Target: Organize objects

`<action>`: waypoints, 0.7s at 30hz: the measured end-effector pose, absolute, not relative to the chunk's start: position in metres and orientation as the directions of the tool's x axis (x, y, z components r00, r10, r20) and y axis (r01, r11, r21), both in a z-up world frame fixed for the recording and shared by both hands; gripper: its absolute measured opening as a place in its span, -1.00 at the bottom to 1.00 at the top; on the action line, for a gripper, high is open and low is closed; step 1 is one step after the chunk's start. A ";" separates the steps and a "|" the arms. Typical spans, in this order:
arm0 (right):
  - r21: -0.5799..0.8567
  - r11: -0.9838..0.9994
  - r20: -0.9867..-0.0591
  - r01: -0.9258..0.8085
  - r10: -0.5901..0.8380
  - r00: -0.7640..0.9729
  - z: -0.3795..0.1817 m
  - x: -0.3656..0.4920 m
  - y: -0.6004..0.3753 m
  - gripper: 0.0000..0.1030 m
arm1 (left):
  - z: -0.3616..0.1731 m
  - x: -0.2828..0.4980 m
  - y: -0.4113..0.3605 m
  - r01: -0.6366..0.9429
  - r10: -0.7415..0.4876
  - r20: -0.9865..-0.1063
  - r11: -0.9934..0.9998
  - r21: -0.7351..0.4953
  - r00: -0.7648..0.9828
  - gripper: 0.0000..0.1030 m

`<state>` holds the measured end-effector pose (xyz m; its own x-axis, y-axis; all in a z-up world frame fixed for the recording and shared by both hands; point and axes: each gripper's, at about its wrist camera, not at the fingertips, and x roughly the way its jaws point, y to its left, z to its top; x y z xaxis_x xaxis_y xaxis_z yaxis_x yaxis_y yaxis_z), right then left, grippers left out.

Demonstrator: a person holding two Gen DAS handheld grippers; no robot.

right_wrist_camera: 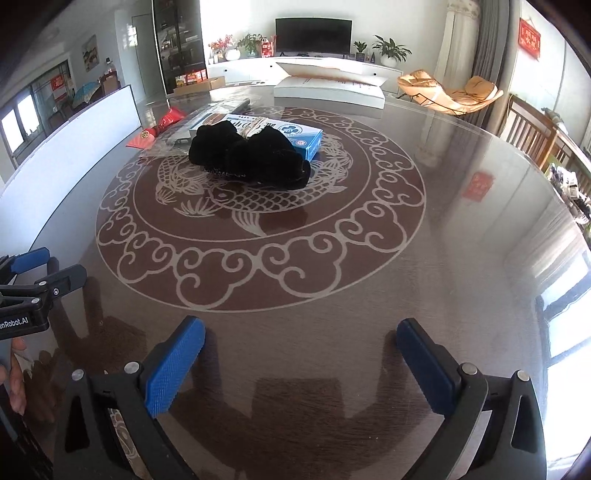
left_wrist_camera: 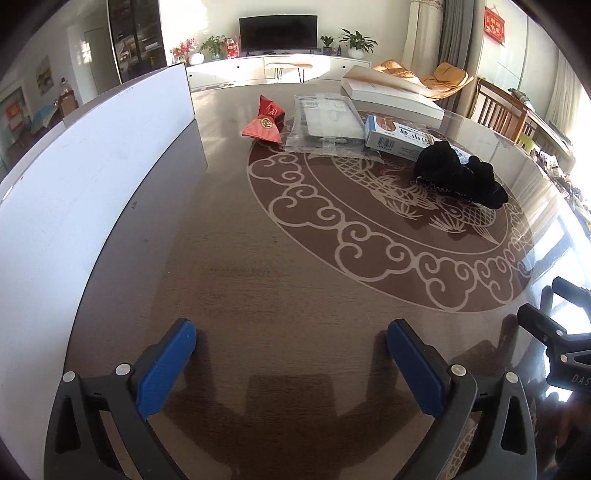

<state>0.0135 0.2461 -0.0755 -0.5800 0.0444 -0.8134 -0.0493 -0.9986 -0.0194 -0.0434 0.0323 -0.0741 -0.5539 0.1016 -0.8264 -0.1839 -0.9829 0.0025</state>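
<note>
I see both grippers, left gripper (left_wrist_camera: 291, 341) and right gripper (right_wrist_camera: 301, 338), jaws wide apart, holding nothing. Black cloth (right_wrist_camera: 251, 157) lies well ahead of the right jaws on the table (right_wrist_camera: 461, 258), touching the blue box (right_wrist_camera: 303, 138). Red pouch (left_wrist_camera: 264, 125) and clear packet (left_wrist_camera: 327, 127) sit far beyond the left jaws.

- Television (right_wrist_camera: 313, 35) sitting dark on white cabinet (right_wrist_camera: 258, 72).
- Potted plants (right_wrist_camera: 390, 50) flanking it.
- Tan lounge chair (right_wrist_camera: 448, 94) standing right.
- Wooden chair (right_wrist_camera: 532, 131) standing beside worktop (right_wrist_camera: 443, 229).
</note>
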 end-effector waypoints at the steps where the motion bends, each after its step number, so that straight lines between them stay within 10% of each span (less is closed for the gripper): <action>1: -0.019 -0.999 -0.813 -0.049 0.044 -0.580 -0.076 0.013 0.246 1.00 | -0.074 -0.044 0.033 -0.176 0.098 -0.827 -0.984 0.001 -0.553 1.00; 21: -0.019 -0.999 -0.813 -0.049 0.044 -0.580 -0.076 0.013 0.246 1.00 | -0.076 -0.047 0.036 -0.169 0.098 -0.813 -0.986 0.001 -0.574 1.00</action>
<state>0.0134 0.2463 -0.0755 -0.5801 0.0442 -0.8133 -0.0494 -0.9986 -0.0190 -0.0469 0.0357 -0.0757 -0.5738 0.0979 -0.8131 -0.1695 -0.9855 0.0009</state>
